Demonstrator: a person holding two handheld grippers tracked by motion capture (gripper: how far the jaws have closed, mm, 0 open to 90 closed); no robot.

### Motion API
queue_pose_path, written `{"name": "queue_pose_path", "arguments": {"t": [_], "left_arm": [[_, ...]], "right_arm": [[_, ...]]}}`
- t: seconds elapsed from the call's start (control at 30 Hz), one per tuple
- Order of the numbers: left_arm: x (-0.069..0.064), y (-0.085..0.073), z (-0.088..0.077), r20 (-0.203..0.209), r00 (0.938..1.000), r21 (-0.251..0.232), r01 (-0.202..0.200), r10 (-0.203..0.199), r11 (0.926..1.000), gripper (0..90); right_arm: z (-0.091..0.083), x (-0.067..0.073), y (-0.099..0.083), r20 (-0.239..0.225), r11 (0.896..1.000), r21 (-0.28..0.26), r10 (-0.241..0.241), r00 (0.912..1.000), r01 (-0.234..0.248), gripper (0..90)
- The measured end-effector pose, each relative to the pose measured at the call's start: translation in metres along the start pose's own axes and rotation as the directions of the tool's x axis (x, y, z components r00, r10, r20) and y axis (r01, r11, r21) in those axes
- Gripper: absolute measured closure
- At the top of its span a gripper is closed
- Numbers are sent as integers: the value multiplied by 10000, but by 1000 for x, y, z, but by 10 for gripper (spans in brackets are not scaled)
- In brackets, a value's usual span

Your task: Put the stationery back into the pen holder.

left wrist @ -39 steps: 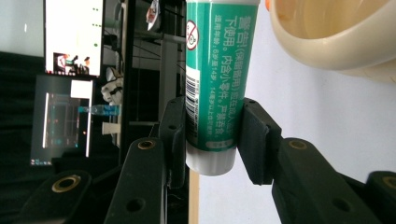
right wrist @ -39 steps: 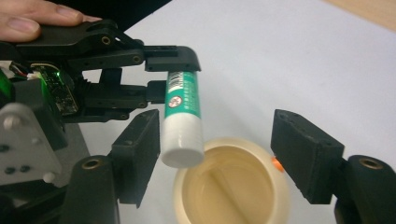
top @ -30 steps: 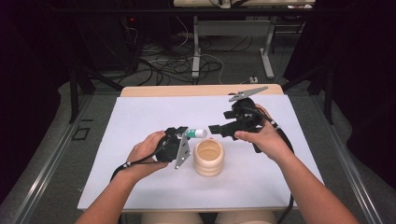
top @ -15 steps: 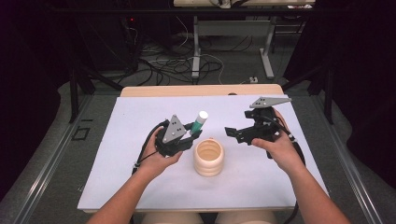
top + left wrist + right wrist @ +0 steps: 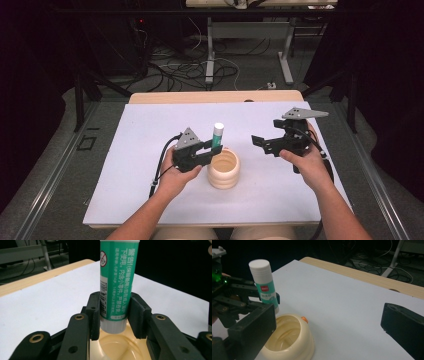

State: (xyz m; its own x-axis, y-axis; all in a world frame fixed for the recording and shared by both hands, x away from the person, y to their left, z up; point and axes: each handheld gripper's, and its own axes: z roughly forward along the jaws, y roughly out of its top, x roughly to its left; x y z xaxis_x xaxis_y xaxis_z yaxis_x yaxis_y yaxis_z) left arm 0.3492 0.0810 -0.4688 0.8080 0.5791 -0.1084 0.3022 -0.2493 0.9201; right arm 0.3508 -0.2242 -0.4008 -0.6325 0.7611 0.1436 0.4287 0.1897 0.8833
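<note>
A green glue stick with a white cap stands upright in my left gripper, which is shut on its lower part. Its base hangs just over the far rim of a cream ribbed cup. In the left gripper view both pads press the glue stick above the cup. My right gripper is to the right of the cup; its jaws have just been opening and stand open with nothing between them. The right gripper view shows the glue stick, the cup and the left gripper.
A white sheet covers most of the wooden table. A small orange piece sits at the cup's rim. Cables and table legs lie on the floor beyond the far edge.
The left gripper has turned the glue stick from lying level to upright by the cup. The right gripper has drawn away from the stick's cap end to the right, with its jaws wider.
</note>
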Motion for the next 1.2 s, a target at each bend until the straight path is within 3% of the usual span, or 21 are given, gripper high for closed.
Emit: {"name": "queue_pose_path", "arguments": {"t": [0.27, 0.73, 0.8, 0.93, 1.2], "left_arm": [[-7, -14, 14, 220, 9998, 312, 26, -32, 9995, 652], [-9, -20, 22, 383, 9991, 657, 183, -208, 9977, 648], [-10, -21, 23, 262, 9996, 720, 64, -83, 9974, 640], [-9, -20, 21, 243, 9997, 304, -43, 35, 9995, 472], [-7, -15, 8, -325, 9994, -167, -108, 103, 9998, 331]], "right_arm": [[-5, -6, -3, 110, 9996, -238, 165, 9998, -163, 0], [-11, -15, -5, 56, 9973, -433, 590, 9982, -587, 0], [-12, -15, -5, 39, 9968, -475, 640, 9979, -638, 0], [-13, -16, -4, 27, 9965, -532, 643, 9979, -641, 0], [-13, -18, -7, 17, 9968, -426, 672, 9977, -671, 0]]}}
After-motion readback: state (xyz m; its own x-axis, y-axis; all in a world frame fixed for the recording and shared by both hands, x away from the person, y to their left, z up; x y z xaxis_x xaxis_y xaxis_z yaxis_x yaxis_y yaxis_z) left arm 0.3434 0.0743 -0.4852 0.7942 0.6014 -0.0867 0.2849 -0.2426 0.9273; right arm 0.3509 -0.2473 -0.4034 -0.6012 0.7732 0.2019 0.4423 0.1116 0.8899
